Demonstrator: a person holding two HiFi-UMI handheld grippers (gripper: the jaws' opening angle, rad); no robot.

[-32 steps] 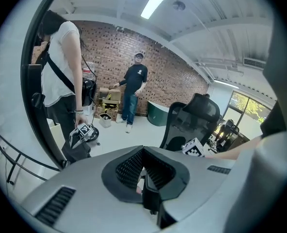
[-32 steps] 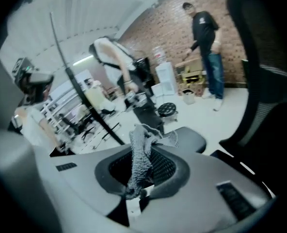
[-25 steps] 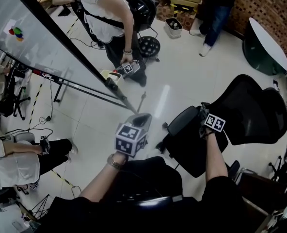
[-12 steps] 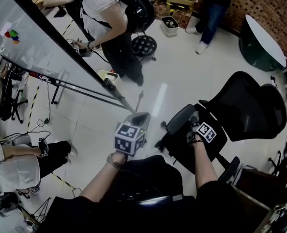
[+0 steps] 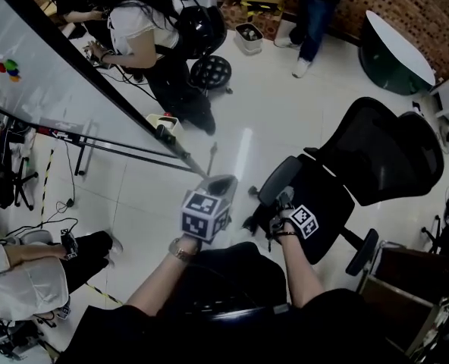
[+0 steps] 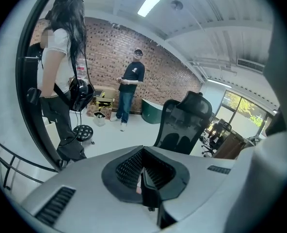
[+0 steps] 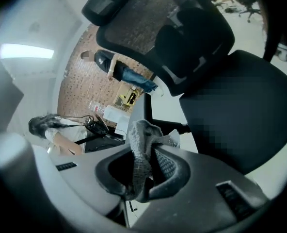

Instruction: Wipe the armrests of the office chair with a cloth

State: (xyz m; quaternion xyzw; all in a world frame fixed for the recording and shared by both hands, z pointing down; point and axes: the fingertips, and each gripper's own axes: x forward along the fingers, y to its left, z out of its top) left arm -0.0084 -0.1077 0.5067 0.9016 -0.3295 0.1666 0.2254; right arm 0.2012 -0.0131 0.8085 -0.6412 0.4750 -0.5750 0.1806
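Observation:
A black office chair stands at the right of the head view, with a mesh backrest (image 5: 384, 154), a seat (image 5: 323, 203) and two armrests. My right gripper (image 5: 282, 200) is over the front end of the near armrest (image 5: 276, 180). It is shut on a grey knitted cloth (image 7: 142, 152), which bunches up out of the jaws; the chair's backrest (image 7: 182, 38) and seat (image 7: 245, 115) fill the right gripper view behind it. The far armrest (image 5: 361, 252) is untouched. My left gripper (image 5: 219, 186) hangs over the white floor, left of the chair, shut with nothing in it.
A slanted glass partition with a black frame (image 5: 95, 89) runs along the left. A person with a black bag (image 5: 160, 36) stands by a round stool (image 5: 210, 70); another person (image 5: 315, 6) stands at the back. A seated person (image 5: 27, 264) is at lower left. A dark round table (image 5: 395, 51) is at upper right.
My right gripper has slid with the cloth along the near armrest, from its rear end by the backrest to its front end. The left gripper has stayed put.

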